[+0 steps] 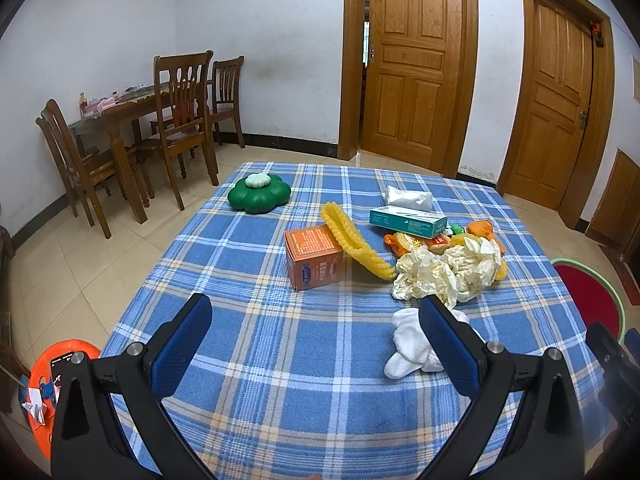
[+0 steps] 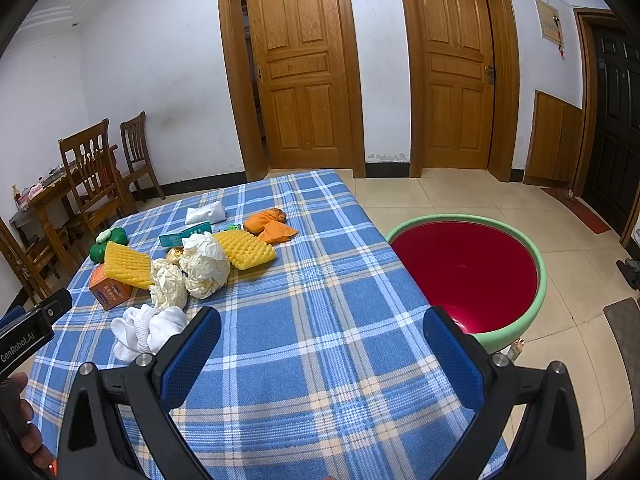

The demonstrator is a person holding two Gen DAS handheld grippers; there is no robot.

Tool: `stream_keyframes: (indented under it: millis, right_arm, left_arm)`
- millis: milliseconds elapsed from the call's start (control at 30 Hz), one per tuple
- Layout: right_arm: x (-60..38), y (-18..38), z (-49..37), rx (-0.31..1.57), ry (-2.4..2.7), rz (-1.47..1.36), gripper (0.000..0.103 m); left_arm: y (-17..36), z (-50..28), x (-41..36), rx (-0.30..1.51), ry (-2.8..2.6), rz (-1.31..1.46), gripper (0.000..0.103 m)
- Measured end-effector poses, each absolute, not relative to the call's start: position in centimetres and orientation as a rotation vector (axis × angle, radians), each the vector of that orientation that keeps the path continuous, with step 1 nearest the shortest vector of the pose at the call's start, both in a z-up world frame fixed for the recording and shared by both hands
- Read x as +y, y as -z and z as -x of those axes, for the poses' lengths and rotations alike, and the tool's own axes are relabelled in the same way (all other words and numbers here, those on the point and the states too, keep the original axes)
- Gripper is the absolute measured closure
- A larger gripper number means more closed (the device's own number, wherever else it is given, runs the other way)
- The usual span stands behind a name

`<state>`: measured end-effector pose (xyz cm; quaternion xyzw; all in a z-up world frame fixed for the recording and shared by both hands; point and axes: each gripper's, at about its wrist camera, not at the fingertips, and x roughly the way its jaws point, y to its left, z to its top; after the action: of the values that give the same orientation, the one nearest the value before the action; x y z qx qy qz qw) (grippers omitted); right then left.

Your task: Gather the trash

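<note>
Both sets of jaws stand spread wide with nothing between them; the left gripper (image 1: 316,328) hangs low over the near part of the tabletop (image 1: 256,360), angled forward and slightly down across the blue plaid cloth, and its right blue pad stands in front of part of a pair of white socks (image 1: 408,344); whether it touches them I cannot tell. The right gripper (image 2: 322,340) is held at a like tilt over the right near corner of the tabletop, its right finger reaching out past the edge towards the red basin with a green rim (image 2: 536,292) that sits on the floor beside the table; the left gripper's black body shows at the left edge of the right wrist view, with fingertips of the person's left hand (image 2: 24,420) wrapped on its handle.

The trash lies in a loose heap beyond the jaws: two balls of crumpled cream paper (image 1: 448,272) touching each other, with yellow foam netting (image 1: 356,246) leaning on an orange carton (image 1: 314,256) just left of them; snack wrappers (image 1: 416,242) and a teal box (image 1: 408,222) lie behind, then a white tissue pack (image 1: 408,198); orange crumpled wrapping (image 2: 272,226) lies towards the right edge. A green flower-shaped container (image 1: 259,194) sits apart at the far left corner; an orange bin (image 1: 40,400) stands on the floor at the left.
</note>
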<state>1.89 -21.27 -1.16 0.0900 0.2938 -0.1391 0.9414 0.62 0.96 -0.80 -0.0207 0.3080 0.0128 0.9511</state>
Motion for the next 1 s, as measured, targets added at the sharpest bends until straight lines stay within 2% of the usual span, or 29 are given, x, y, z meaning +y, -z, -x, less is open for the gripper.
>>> stream_keyframes:
  millis: [1000]
  right_arm:
    - [-21.41, 1.63, -1.79, 0.605, 0.283, -0.185, 0.0]
  left_arm:
    - [0.97, -0.73, 1.45, 0.632, -0.035, 0.053, 0.001]
